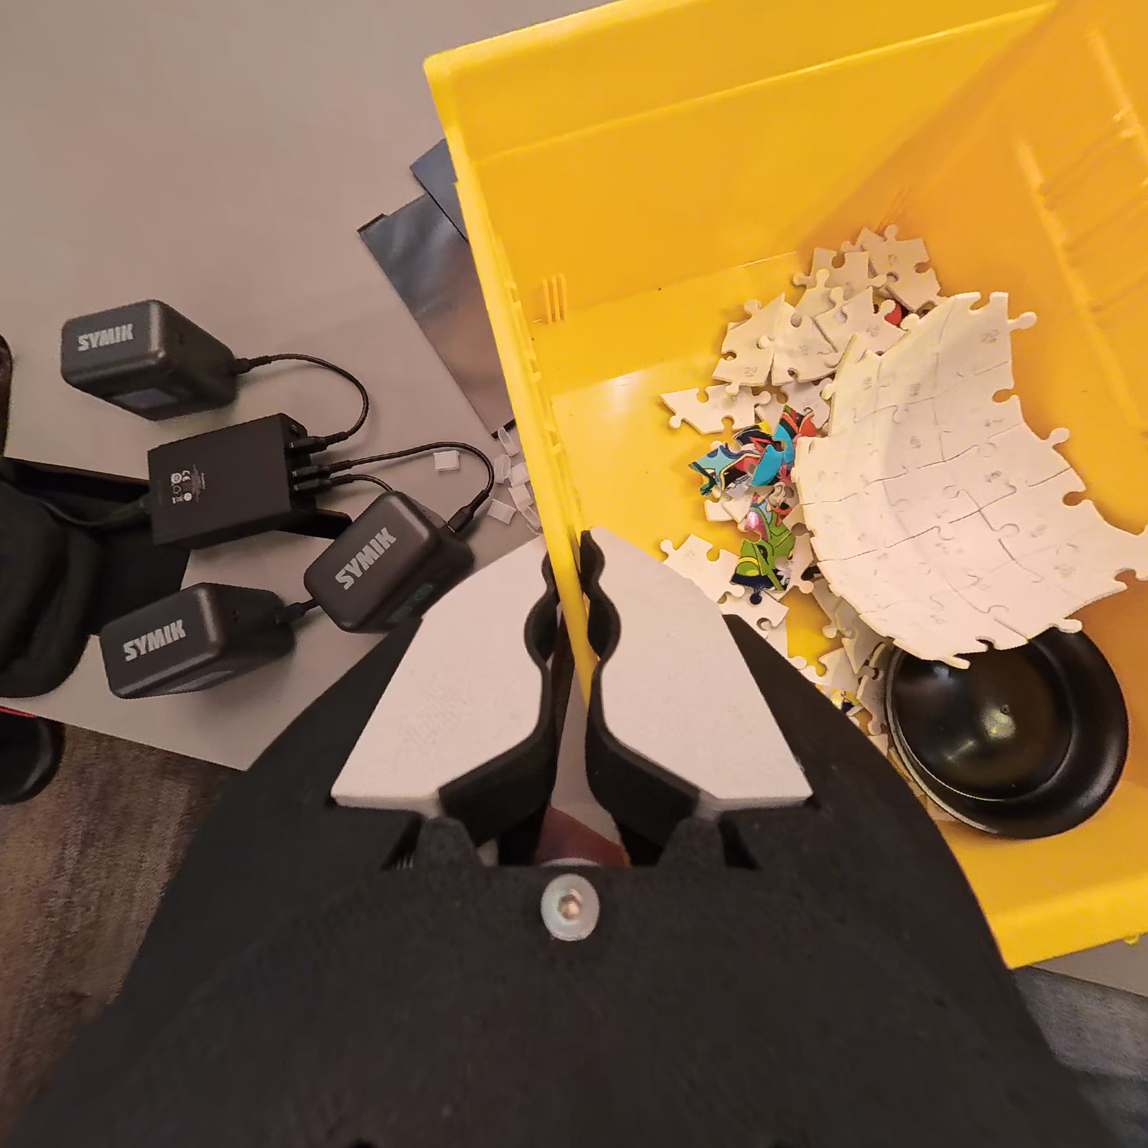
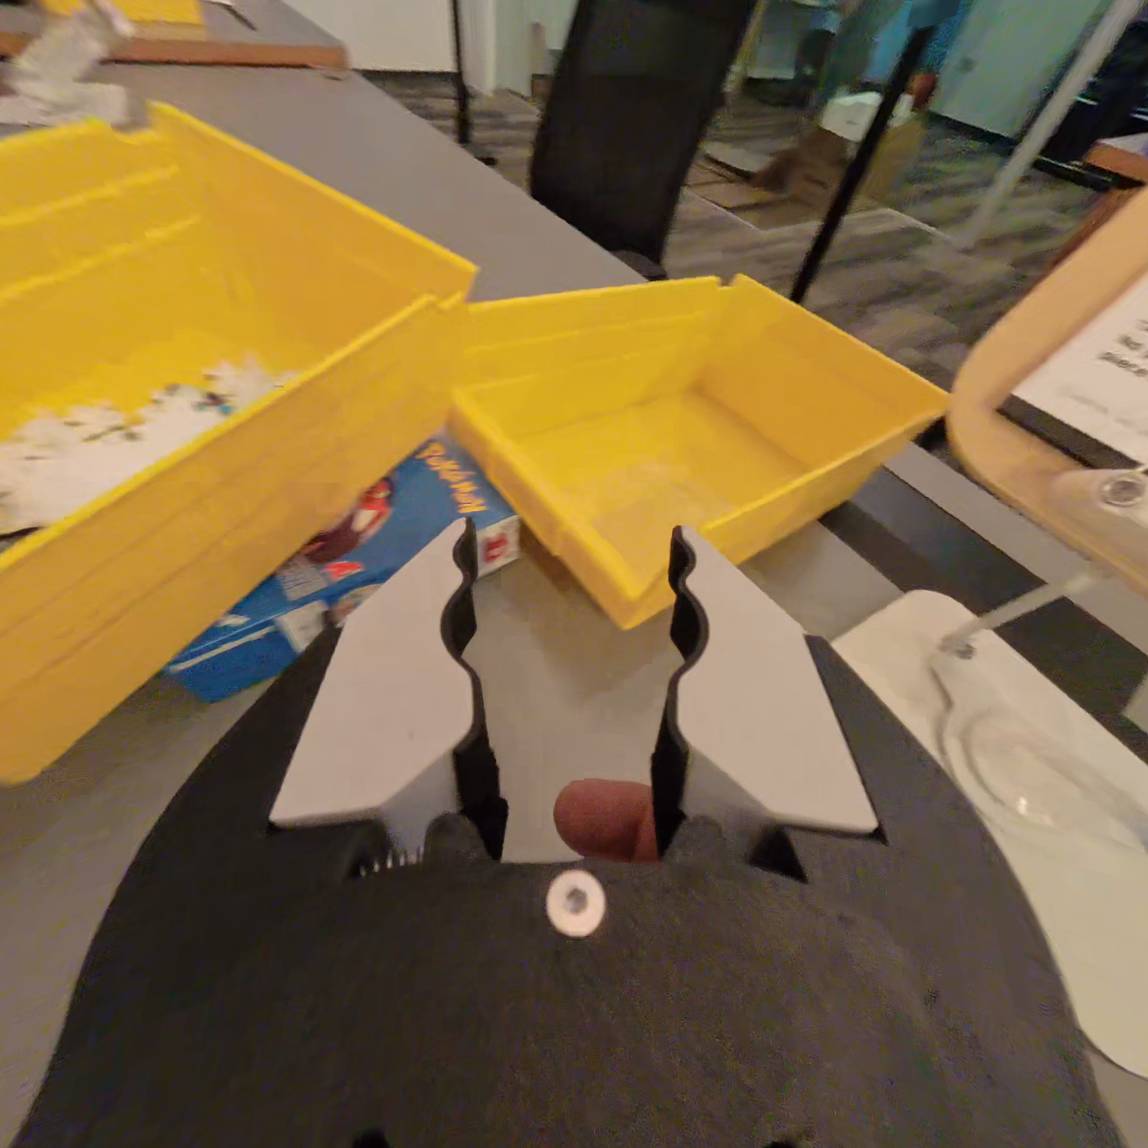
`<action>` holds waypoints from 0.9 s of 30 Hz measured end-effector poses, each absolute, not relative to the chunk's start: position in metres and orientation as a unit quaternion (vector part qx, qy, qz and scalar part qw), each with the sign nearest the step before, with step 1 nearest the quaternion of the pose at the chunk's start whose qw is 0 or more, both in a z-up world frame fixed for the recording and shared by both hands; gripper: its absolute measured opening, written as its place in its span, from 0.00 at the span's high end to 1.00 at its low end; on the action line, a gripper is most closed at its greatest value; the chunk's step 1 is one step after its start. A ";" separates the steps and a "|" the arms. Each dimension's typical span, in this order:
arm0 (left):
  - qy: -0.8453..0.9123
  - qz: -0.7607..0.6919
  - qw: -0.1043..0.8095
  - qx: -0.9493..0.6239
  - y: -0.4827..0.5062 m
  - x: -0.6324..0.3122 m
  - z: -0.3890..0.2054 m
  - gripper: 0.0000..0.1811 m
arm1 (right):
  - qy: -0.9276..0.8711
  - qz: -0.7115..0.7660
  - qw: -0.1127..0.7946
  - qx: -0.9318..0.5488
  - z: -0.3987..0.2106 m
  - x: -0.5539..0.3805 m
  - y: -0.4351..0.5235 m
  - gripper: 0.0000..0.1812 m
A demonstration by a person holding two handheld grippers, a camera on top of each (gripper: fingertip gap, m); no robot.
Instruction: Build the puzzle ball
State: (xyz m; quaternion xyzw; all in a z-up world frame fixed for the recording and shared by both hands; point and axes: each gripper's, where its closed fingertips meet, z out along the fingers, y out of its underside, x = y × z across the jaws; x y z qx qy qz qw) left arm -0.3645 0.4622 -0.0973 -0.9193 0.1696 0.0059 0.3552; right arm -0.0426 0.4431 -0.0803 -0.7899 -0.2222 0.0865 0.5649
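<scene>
In the left wrist view my left gripper point(image 1: 574, 562) is shut on the side wall of a large yellow bin point(image 1: 652, 186). The bin holds a curved, partly built white puzzle shell point(image 1: 956, 491), several loose puzzle pieces point(image 1: 764, 360), some with coloured faces point(image 1: 755, 460), and a black round stand point(image 1: 1012, 739). In the right wrist view my right gripper point(image 2: 571, 553) is open and empty above the table, in front of a smaller empty yellow bin point(image 2: 826, 397). The large bin point(image 2: 205, 484) shows at the left, tilted, with white pieces inside.
Three black battery packs point(image 1: 149, 354) and a black charger hub point(image 1: 230, 478) with cables lie left of the bin. A blue puzzle box point(image 2: 348, 571) lies between the bins. A white base with a clear stand point(image 2: 1025, 776), a wooden frame point(image 2: 1043, 385) and a black chair point(image 2: 621, 124) are nearby.
</scene>
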 end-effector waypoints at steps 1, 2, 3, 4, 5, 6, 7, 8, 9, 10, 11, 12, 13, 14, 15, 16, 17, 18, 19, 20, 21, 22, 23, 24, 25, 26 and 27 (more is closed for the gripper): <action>0.168 0.003 0.355 -0.920 0.461 -0.365 -0.097 0.98 | -0.202 0.049 0.568 -0.796 -0.084 -0.031 0.464 0.63; 0.166 0.001 0.358 -0.919 0.460 -0.366 -0.097 0.98 | -0.183 0.013 0.579 -0.794 -0.083 -0.020 0.482 0.63; 0.163 -0.003 0.361 -0.918 0.459 -0.367 -0.096 0.98 | -0.171 -0.015 0.579 -0.797 -0.085 -0.012 0.496 0.64; 0.160 -0.002 0.361 -0.919 0.458 -0.369 -0.097 0.98 | -0.156 -0.026 0.567 -0.809 -0.093 -0.006 0.509 0.62; 0.162 0.003 0.360 -0.919 0.457 -0.370 -0.096 0.98 | -0.138 -0.029 0.558 -0.818 -0.101 -0.001 0.520 0.63; 0.163 0.005 0.362 -0.918 0.457 -0.371 -0.095 0.98 | -0.133 -0.035 0.547 -0.826 -0.111 0.000 0.529 0.68; 0.162 0.002 0.365 -0.917 0.457 -0.372 -0.094 0.98 | -0.134 -0.041 0.537 -0.832 -0.119 -0.001 0.536 0.72; 0.161 -0.001 0.368 -0.916 0.457 -0.372 -0.093 0.98 | -0.131 -0.052 0.536 -0.832 -0.122 0.001 0.541 0.77; 0.162 -0.001 0.367 -0.916 0.457 -0.373 -0.093 0.98 | -0.130 -0.066 0.536 -0.832 -0.125 0.004 0.546 0.81; 0.163 0.000 0.365 -0.916 0.457 -0.374 -0.094 0.98 | -0.133 -0.070 0.516 -0.843 -0.135 0.006 0.550 0.86; 0.163 0.000 0.365 -0.916 0.457 -0.375 -0.094 0.98 | -0.134 -0.063 0.510 -0.847 -0.140 0.006 0.552 0.91; 0.162 -0.003 0.367 -0.916 0.457 -0.375 -0.095 0.98 | -0.135 -0.058 0.514 -0.845 -0.141 0.008 0.556 0.92; 0.160 -0.007 0.369 -0.915 0.457 -0.376 -0.095 0.98 | -0.137 -0.057 0.515 -0.845 -0.141 0.010 0.558 0.93; 0.160 -0.008 0.368 -0.916 0.456 -0.377 -0.097 0.98 | -0.137 -0.058 0.513 -0.845 -0.139 0.012 0.562 0.94; 0.159 -0.009 0.367 -0.916 0.456 -0.378 -0.098 0.98 | -0.137 -0.057 0.513 -0.845 -0.137 0.014 0.565 0.95; 0.158 -0.012 0.367 -0.917 0.456 -0.379 -0.099 0.98 | -0.138 -0.056 0.514 -0.845 -0.136 0.016 0.569 0.96; 0.156 -0.016 0.368 -0.917 0.455 -0.380 -0.100 0.98 | -0.143 -0.055 0.516 -0.843 -0.135 0.018 0.572 0.98; 0.155 -0.017 0.368 -0.917 0.454 -0.381 -0.101 0.98 | -0.149 -0.056 0.521 -0.839 -0.135 0.020 0.576 0.98; 0.156 -0.015 0.368 -0.917 0.454 -0.383 -0.102 0.98 | -0.163 -0.056 0.527 -0.832 -0.133 0.020 0.579 1.00; 0.155 -0.017 0.369 -0.916 0.453 -0.384 -0.102 0.98 | -0.183 -0.053 0.537 -0.822 -0.129 0.018 0.580 1.00; 0.155 -0.020 0.370 -0.916 0.453 -0.385 -0.101 0.98 | -0.198 -0.055 0.537 -0.818 -0.128 0.019 0.582 1.00; 0.155 -0.021 0.372 -0.915 0.453 -0.385 -0.101 0.98 | -0.202 -0.056 0.534 -0.819 -0.130 0.023 0.584 1.00; 0.156 -0.019 0.372 -0.915 0.453 -0.386 -0.101 0.98 | -0.186 -0.046 0.530 -0.826 -0.132 0.030 0.586 1.00; 0.157 -0.018 0.373 -0.914 0.453 -0.386 -0.100 0.98 | -0.156 -0.032 0.523 -0.837 -0.134 0.038 0.586 1.00; 0.158 -0.017 0.374 -0.914 0.453 -0.385 -0.100 0.98 | -0.135 -0.025 0.520 -0.843 -0.133 0.042 0.584 0.98; 0.157 -0.018 0.374 -0.914 0.453 -0.385 -0.100 0.98 | -0.131 -0.025 0.521 -0.843 -0.131 0.039 0.578 0.92; 0.156 -0.019 0.374 -0.914 0.453 -0.385 -0.101 0.98 | -0.127 -0.018 0.522 -0.843 -0.130 0.033 0.574 0.81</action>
